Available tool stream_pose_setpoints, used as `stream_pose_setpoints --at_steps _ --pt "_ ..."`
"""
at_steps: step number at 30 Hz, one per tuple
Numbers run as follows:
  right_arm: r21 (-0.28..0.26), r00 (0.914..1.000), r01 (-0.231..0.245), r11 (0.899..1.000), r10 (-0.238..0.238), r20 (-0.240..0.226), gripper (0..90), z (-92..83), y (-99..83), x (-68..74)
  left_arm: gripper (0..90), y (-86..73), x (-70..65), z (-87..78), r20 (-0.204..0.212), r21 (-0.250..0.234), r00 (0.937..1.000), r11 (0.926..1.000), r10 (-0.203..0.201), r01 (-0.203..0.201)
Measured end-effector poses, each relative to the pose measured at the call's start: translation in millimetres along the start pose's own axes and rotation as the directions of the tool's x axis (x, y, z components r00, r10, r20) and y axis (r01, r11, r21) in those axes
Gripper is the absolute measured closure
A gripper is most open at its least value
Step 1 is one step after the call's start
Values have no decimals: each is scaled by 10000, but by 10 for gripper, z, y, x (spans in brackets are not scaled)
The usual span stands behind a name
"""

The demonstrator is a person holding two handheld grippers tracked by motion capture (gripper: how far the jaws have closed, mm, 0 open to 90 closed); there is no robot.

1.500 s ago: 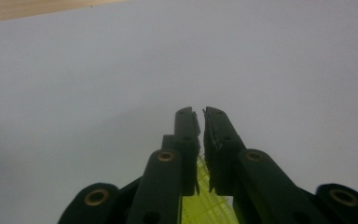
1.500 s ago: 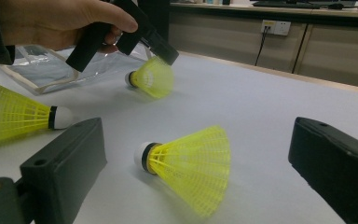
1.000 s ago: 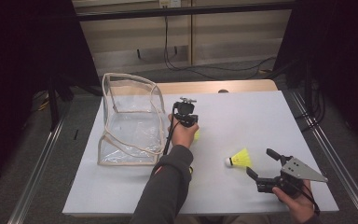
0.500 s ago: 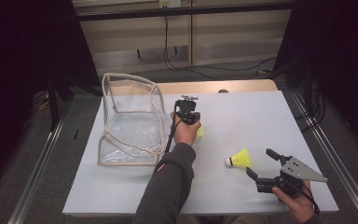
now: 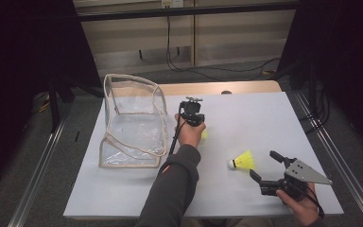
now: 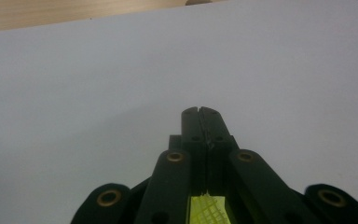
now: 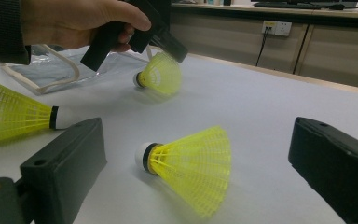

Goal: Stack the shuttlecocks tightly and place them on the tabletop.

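Left hand-held gripper [image 5: 203,135] unmoved; clamped shuttlecock [image 7: 158,74] cork toward pouch [image 5: 132,123].

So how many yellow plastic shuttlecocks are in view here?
3. One shuttlecock is clamped in the left gripper; a second shuttlecock lies before the open right gripper; a third shuttlecock lies near the clear plastic bag. The forearm may hide more.

Dark grey sleeve [image 5: 170,189]; black grippers, brass-looking rivets; right gripper [image 5: 266,170] carries grey three-cornered plate [image 5: 307,171]; thin black cable.
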State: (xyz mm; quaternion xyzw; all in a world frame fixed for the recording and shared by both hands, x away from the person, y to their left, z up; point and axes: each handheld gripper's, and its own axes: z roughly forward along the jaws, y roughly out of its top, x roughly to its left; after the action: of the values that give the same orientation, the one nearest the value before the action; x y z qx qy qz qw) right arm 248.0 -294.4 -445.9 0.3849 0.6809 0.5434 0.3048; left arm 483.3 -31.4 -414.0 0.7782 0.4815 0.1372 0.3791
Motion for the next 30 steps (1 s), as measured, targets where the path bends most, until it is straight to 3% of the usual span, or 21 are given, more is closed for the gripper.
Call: stream_pose_setpoints --at_steps 19,30 --pt "7 10000 10 10000 -10 -4 32 1 0 -1 776 -8 -18 4 121 1 9999 10000 68 -68" --pt "11 10000 17 10000 -17 -11 32 2 -1 0 768 -5 6 -21 116 76 9998 9998 179 -180"
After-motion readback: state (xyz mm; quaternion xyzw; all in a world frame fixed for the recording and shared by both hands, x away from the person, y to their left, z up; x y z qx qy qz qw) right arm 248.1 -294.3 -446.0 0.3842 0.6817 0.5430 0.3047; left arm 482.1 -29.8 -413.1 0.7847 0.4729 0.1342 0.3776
